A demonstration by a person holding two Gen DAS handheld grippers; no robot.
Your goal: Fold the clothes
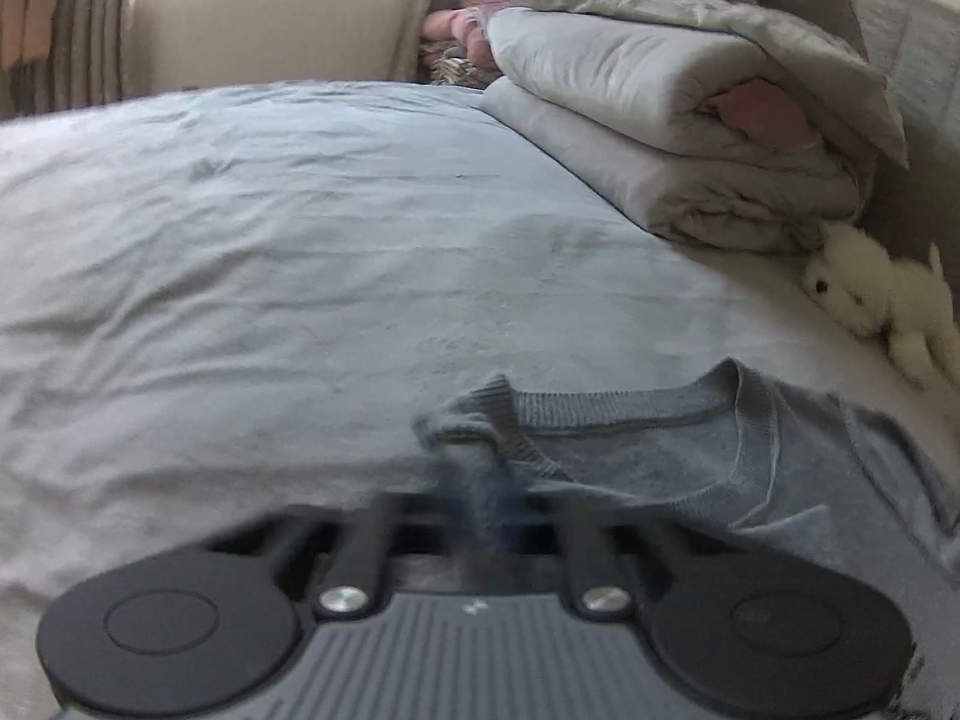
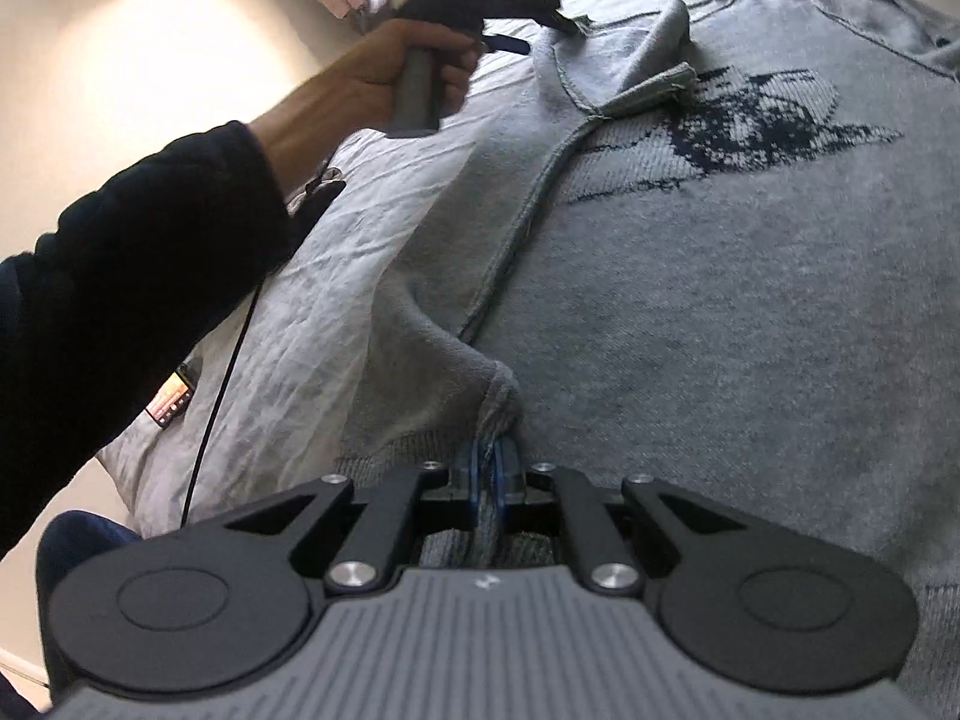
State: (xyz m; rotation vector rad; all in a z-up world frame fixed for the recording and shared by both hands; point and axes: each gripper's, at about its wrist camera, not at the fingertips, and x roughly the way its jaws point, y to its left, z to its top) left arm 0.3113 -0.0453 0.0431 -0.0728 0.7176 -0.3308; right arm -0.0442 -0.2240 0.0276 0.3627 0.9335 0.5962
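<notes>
A grey knit sweater (image 2: 720, 300) with a dark blue motif lies spread on the bed, one sleeve (image 2: 648, 78) folded across the chest. My right gripper (image 2: 493, 468) is shut on a bunched fold at the sweater's near left edge, by the hem. My left gripper (image 2: 570, 24), held in a person's hand (image 2: 384, 72), pinches the far left shoulder. In the left wrist view the sweater (image 1: 690, 456) shows its ribbed collar, and the left gripper (image 1: 480, 498) is blurred but shut on a tuft of fabric beside that collar.
A pale blue-grey sheet (image 1: 240, 240) covers the bed. Folded duvets (image 1: 660, 108) are stacked at the far right, with a white plush toy (image 1: 870, 300) beside them. A phone (image 2: 174, 399) and a thin black cable (image 2: 222, 372) lie near the bed's left edge, under a dark-sleeved arm (image 2: 150, 240).
</notes>
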